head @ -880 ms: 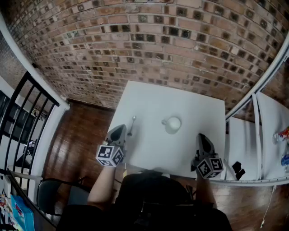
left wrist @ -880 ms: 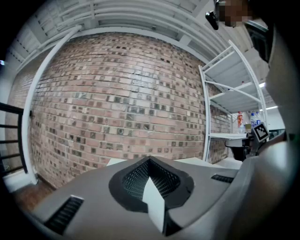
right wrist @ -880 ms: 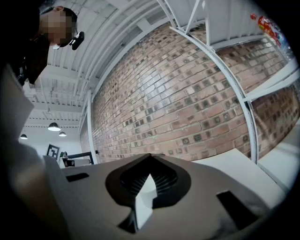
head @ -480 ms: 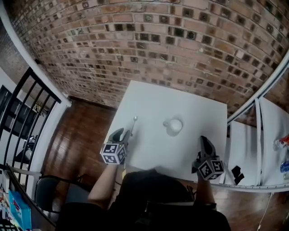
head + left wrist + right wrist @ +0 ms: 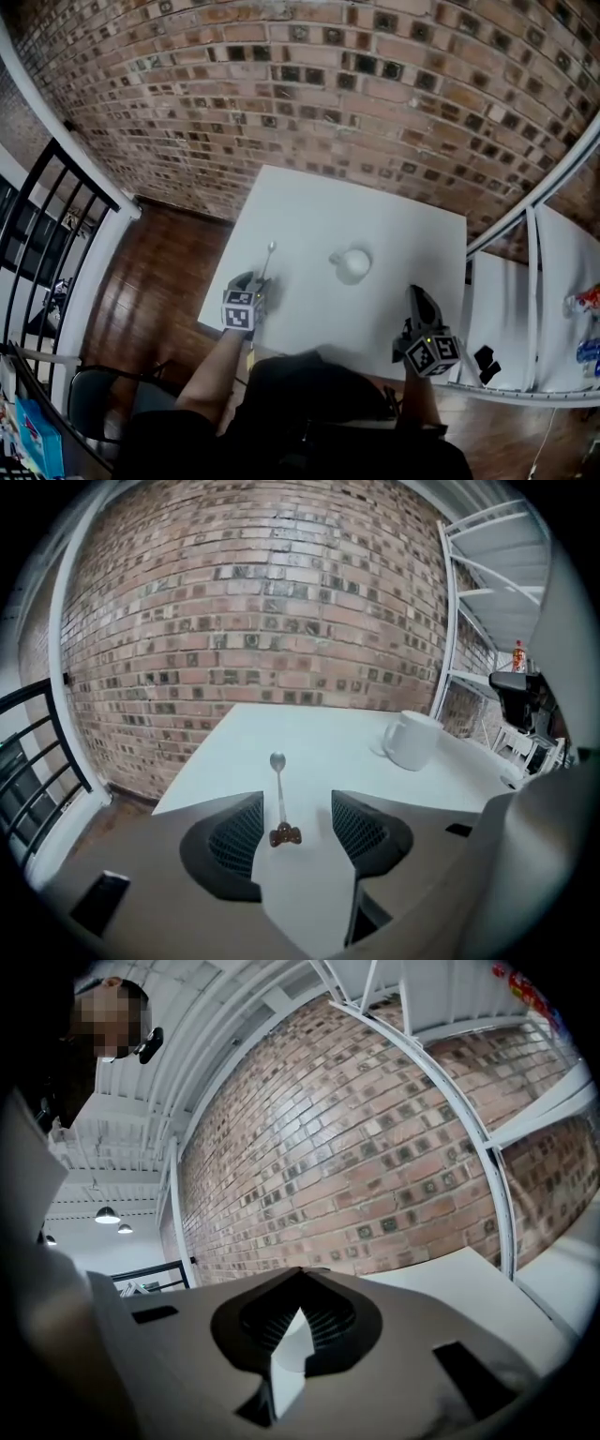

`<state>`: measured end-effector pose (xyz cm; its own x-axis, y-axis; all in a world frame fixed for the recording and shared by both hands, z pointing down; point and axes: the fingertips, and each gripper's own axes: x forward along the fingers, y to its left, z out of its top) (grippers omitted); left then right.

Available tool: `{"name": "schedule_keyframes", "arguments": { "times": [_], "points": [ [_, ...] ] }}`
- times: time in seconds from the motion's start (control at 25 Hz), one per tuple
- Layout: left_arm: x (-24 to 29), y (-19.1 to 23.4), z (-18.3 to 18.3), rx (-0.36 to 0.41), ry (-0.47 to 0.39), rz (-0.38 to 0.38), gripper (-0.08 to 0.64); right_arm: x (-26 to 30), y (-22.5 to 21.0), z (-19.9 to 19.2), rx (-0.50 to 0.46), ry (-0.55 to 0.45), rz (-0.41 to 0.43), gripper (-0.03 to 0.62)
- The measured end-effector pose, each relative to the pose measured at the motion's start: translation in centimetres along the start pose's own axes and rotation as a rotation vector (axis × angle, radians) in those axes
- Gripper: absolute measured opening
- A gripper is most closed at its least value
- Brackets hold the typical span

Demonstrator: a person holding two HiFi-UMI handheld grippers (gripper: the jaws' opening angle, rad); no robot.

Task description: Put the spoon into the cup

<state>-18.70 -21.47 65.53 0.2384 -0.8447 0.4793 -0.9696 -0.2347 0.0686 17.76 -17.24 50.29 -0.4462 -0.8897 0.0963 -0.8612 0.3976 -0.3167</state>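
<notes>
A metal spoon (image 5: pixel 267 260) lies on the white table (image 5: pixel 394 225), bowl away from me. The brown knob on its handle end (image 5: pixel 284 835) points at me. My left gripper (image 5: pixel 251 281) is tilted down over the near left part of the table and stands open. In the left gripper view its jaws (image 5: pixel 297 796) flank the handle end without touching it. A white cup (image 5: pixel 353 263) stands upright right of the spoon, also visible as the cup (image 5: pixel 411 740). My right gripper (image 5: pixel 414 292) hovers near the table's front right, jaw tips (image 5: pixel 300 1276) meeting, nothing held.
A brick wall (image 5: pixel 309 84) runs behind the table. A white shelving rack (image 5: pixel 530 281) stands at the right with a small black item (image 5: pixel 485 361) on it. A black railing (image 5: pixel 52 225) and a chair (image 5: pixel 103 403) are at the left, over a wooden floor.
My left gripper has moved forward and down toward the spoon, so its jaws now flank the handle end. The right gripper has stayed near the front right edge.
</notes>
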Motion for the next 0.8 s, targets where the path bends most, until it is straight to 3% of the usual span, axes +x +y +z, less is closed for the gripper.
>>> {"name": "schedule_keyframes", "arguments": {
  "times": [0.36, 0.8],
  "points": [
    [2.0, 1.1, -3.4, -0.022, 0.104, 0.029, 0.229, -0.3, -1.3, 0.1, -0.005, 0.004, -0.036, 0.005],
    [2.6, 0.4, -3.7, 0.017, 0.168, 0.030, 0.233, 0.5, -1.0, -0.1, -0.003, 0.002, -0.029, 0.005]
  ]
}}
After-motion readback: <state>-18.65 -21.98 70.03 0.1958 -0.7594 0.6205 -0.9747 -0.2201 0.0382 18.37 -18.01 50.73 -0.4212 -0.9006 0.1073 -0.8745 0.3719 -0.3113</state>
